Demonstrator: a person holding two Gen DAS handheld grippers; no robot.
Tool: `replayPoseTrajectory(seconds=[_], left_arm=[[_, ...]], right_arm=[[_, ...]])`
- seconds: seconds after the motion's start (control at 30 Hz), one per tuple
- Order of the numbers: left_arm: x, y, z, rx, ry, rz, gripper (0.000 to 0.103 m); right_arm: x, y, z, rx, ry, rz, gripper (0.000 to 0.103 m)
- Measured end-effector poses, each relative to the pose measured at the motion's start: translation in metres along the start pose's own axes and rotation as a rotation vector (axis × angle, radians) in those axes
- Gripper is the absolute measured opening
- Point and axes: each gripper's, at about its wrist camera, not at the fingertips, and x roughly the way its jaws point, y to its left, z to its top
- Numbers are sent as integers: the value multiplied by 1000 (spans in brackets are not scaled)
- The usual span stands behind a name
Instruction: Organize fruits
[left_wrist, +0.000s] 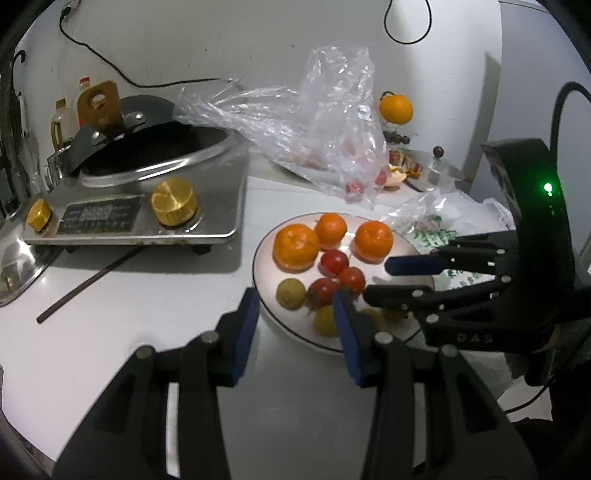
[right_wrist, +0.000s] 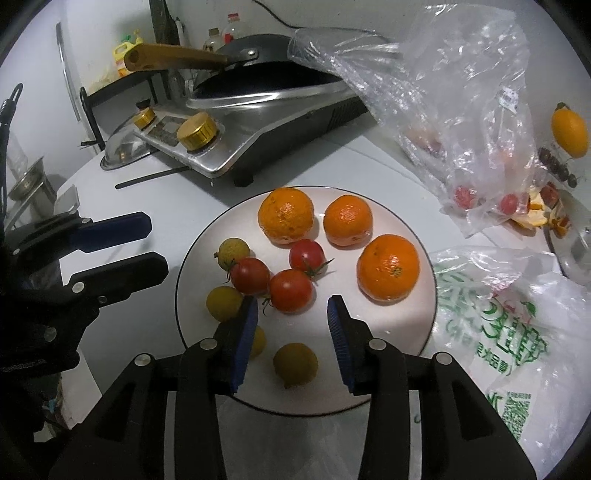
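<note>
A white plate (right_wrist: 373, 325) on the counter holds three mandarins (right_wrist: 286, 216), three cherry tomatoes (right_wrist: 290, 290) and several small yellow-green longans (right_wrist: 223, 302). My right gripper (right_wrist: 291, 301) hovers open over the plate's near side. One longan (right_wrist: 295, 363) lies on the plate between its fingers, clear of both pads. My left gripper (right_wrist: 155, 245) stands open at the plate's left edge with nothing between its fingers. In the left wrist view the left gripper (left_wrist: 295, 299) frames the plate (left_wrist: 266, 254), and the right gripper (left_wrist: 376, 280) reaches in from the right beside the mandarins (left_wrist: 295, 247).
A steel induction cooker (right_wrist: 229, 147) with a wok (right_wrist: 266, 74) stands behind the plate, and a dark chopstick (right_wrist: 151, 179) lies before it. At the right are a crumpled clear bag (right_wrist: 461, 110) holding tomatoes, a printed white bag (right_wrist: 498, 332), orange peel (right_wrist: 535, 214) and another orange (right_wrist: 569, 129).
</note>
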Motion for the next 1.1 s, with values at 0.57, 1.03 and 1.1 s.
replayPoseTrajectory(seconds=[0.57,1.03,1.1], left_arm=[[-44,-37,-2,8,-75,6,69],[-95,-71,-3,44,-164,2,83],[-102,-76,-4,47,-166,-1,83]], right_arm=[[-73,0,-29,24,-103,-70,42],[-148,15,-57,46,-216,-130,52],[-158,18,-61,48,-235,-137,52]])
